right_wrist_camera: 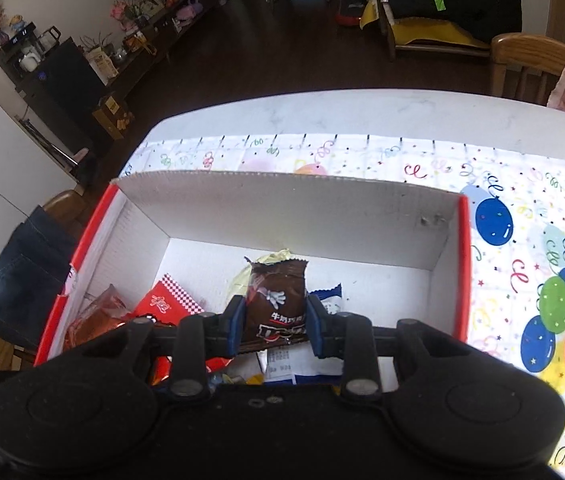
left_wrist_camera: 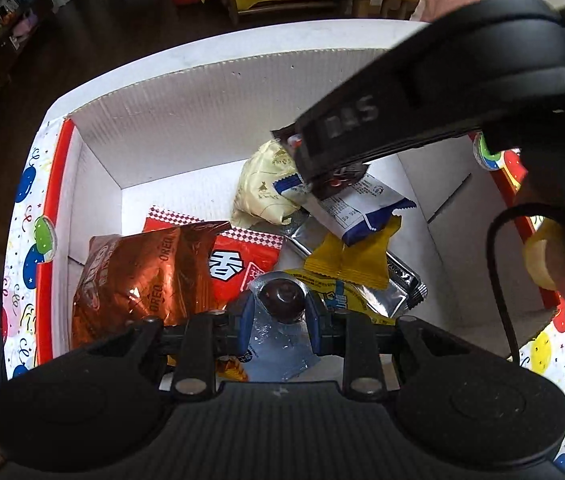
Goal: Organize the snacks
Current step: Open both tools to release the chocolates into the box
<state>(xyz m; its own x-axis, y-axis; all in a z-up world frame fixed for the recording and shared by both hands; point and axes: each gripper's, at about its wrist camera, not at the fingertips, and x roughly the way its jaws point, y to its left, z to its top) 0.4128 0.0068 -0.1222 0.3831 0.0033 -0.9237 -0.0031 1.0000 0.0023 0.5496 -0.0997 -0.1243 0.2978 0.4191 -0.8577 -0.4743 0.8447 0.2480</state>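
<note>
left gripper (left_wrist_camera: 280,314) clamped a clear-wrapped dark round chocolate (left_wrist_camera: 282,300) low over near pile | right gripper (right_wrist_camera: 274,326) pinched an upright brown chocolate packet (right_wrist_camera: 276,304), long axis vertical, farther right | both above white corrugated red-edged box (right_wrist_camera: 282,200) | release likely next

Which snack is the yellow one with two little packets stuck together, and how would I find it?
Look inside the white box with the red rim on the balloon tablecloth. Near the middle of the snack pile, just below the blue and white wrapper, lie the twin yellow packets on a silver foil pack. They are the only plain yellow, zigzag-edged pair, joined side by side.
</note>
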